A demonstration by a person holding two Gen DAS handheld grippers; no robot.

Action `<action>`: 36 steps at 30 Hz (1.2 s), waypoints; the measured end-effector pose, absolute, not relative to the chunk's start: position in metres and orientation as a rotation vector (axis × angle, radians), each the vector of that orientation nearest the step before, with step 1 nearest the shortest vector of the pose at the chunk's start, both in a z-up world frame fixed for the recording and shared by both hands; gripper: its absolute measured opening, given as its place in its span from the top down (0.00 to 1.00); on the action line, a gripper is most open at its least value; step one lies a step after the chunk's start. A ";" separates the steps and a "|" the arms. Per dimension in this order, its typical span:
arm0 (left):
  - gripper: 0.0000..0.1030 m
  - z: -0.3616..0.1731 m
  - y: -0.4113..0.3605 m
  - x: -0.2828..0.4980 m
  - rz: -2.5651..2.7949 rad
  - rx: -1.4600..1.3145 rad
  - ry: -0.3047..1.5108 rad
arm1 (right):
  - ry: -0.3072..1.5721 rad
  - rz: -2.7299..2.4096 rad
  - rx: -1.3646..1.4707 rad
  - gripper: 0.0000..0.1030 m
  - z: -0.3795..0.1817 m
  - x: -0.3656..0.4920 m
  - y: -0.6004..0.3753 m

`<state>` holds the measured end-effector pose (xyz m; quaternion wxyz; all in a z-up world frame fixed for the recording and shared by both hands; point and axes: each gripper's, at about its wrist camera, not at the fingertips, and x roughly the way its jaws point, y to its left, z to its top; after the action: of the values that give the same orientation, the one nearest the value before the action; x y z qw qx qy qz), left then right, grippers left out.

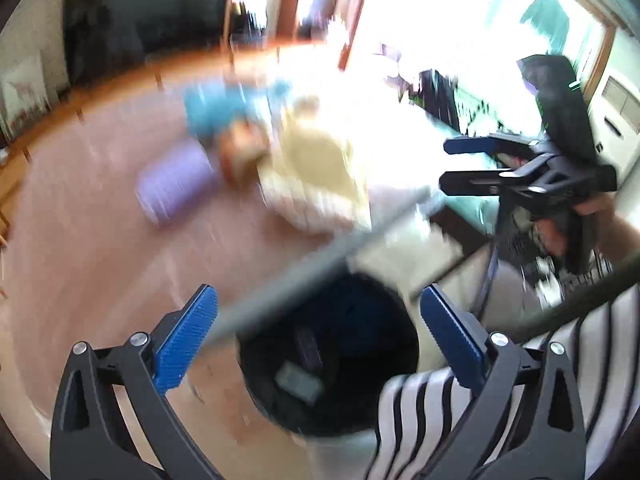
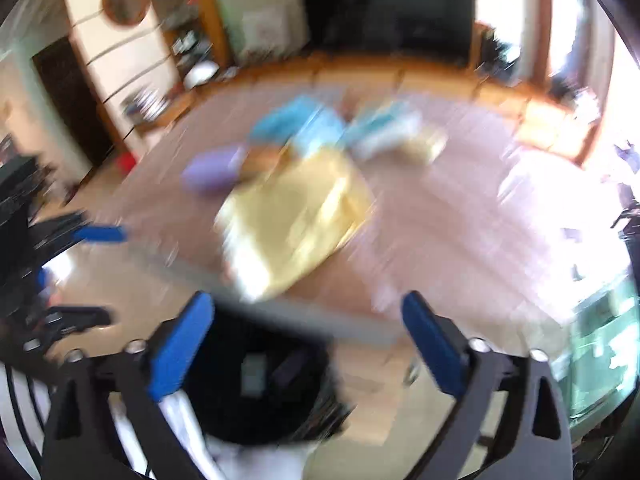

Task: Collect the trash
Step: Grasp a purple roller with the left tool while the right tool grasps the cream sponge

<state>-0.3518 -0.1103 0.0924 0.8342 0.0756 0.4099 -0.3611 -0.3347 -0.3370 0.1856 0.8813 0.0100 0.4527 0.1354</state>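
Both views are motion-blurred. A black trash bin (image 1: 332, 360) stands on the floor below the table edge, with a few small items inside; it also shows in the right wrist view (image 2: 272, 384). My left gripper (image 1: 320, 332) is open and empty above the bin. My right gripper (image 2: 308, 340) is open and empty above the bin too; it shows in the left wrist view (image 1: 448, 164) at the right, held in a hand. On the table lie a yellow bag (image 1: 320, 160) (image 2: 296, 216), a lilac roll (image 1: 176, 184) (image 2: 214, 172) and blue packets (image 1: 216, 108) (image 2: 304, 124).
The pinkish table (image 1: 100, 240) (image 2: 460, 216) has a grey front edge (image 1: 320, 272). A brown item (image 1: 244, 148) lies by the yellow bag. A black-and-white striped garment (image 1: 500, 412) fills the lower right. A dark screen (image 2: 384, 8) stands beyond the table.
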 end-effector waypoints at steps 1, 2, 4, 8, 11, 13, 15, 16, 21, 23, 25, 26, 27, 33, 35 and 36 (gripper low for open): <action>0.02 0.098 -0.110 -0.346 -0.729 0.160 0.843 | 0.913 0.245 0.013 0.04 0.190 -0.327 -0.343; 0.02 0.103 -0.109 -0.336 -0.681 0.166 0.829 | 0.888 0.196 -0.006 0.04 0.194 -0.316 -0.346; 0.02 0.103 -0.108 -0.313 -0.599 0.172 0.810 | 0.867 0.088 -0.072 0.04 0.192 -0.284 -0.356; 0.02 0.089 -0.106 -0.271 -0.493 0.178 0.845 | 0.898 0.013 -0.136 0.04 0.170 -0.226 -0.367; 0.02 0.071 -0.101 -0.243 -0.470 0.184 0.883 | 0.942 0.007 -0.134 0.04 0.152 -0.198 -0.376; 0.02 0.056 -0.103 -0.232 -0.464 0.205 0.908 | 0.959 -0.008 -0.139 0.04 0.147 -0.188 -0.385; 0.02 0.048 -0.108 -0.226 -0.465 0.229 0.923 | 0.974 -0.006 -0.136 0.04 0.137 -0.173 -0.387; 0.02 0.044 -0.110 -0.223 -0.469 0.237 0.928 | 0.978 -0.007 -0.136 0.04 0.133 -0.171 -0.384; 0.02 0.034 -0.115 -0.210 -0.478 0.245 0.952 | 0.999 0.031 -0.130 0.06 0.117 -0.149 -0.381; 0.02 0.031 -0.115 -0.207 -0.477 0.237 0.957 | 1.002 0.041 -0.139 0.09 0.113 -0.142 -0.379; 0.03 0.031 -0.115 -0.203 -0.475 0.225 0.956 | 1.011 0.056 -0.125 0.13 0.110 -0.136 -0.379; 0.05 0.032 -0.115 -0.202 -0.479 0.218 0.956 | 1.016 0.065 -0.109 0.14 0.108 -0.134 -0.380; 0.06 0.032 -0.115 -0.202 -0.481 0.214 0.958 | 1.020 0.073 -0.093 0.16 0.107 -0.132 -0.380; 0.18 0.031 -0.118 -0.199 -0.497 0.214 0.969 | 1.016 0.091 -0.052 0.24 0.101 -0.127 -0.382; 0.21 0.030 -0.119 -0.197 -0.507 0.217 0.976 | 1.019 0.096 -0.058 0.24 0.100 -0.126 -0.380; 0.21 0.030 -0.120 -0.198 -0.509 0.222 0.981 | 1.021 0.099 -0.056 0.24 0.100 -0.126 -0.380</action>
<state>-0.1983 -0.1195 0.0300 0.8454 0.1053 0.4648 -0.2413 -0.1259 -0.3798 0.0996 0.8709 -0.0266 0.4884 0.0475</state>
